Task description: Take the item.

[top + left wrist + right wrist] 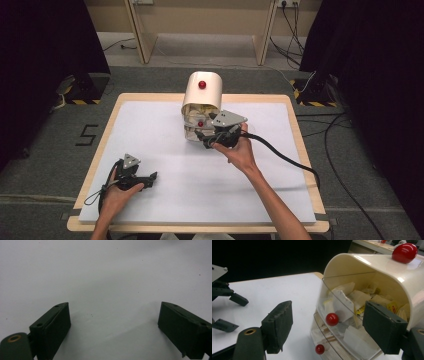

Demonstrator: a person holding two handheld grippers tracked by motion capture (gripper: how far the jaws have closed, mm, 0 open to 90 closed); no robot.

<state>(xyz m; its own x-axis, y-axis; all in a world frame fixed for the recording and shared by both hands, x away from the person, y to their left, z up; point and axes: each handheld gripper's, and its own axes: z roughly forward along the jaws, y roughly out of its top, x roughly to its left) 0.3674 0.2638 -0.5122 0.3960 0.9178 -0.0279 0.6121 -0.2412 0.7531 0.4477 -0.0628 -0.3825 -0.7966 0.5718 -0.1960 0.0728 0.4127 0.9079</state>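
A cream domed box with a red knob on top stands at the middle back of the white table. In the right gripper view its clear front cover shows paper sachets behind it, with a red knob on the cover and a smaller red knob on the drawer below. My right gripper is open just in front of the box, the cover's knob lying between its jaws without touching either pad. In the high view that right gripper is at the box's front right. My left gripper rests open near the front left, with nothing between its fingers.
The white table top is framed by a wooden edge. In the left gripper view my left gripper looks over bare white surface. A black cable trails right from the right gripper. The left gripper appears far left in the right gripper view.
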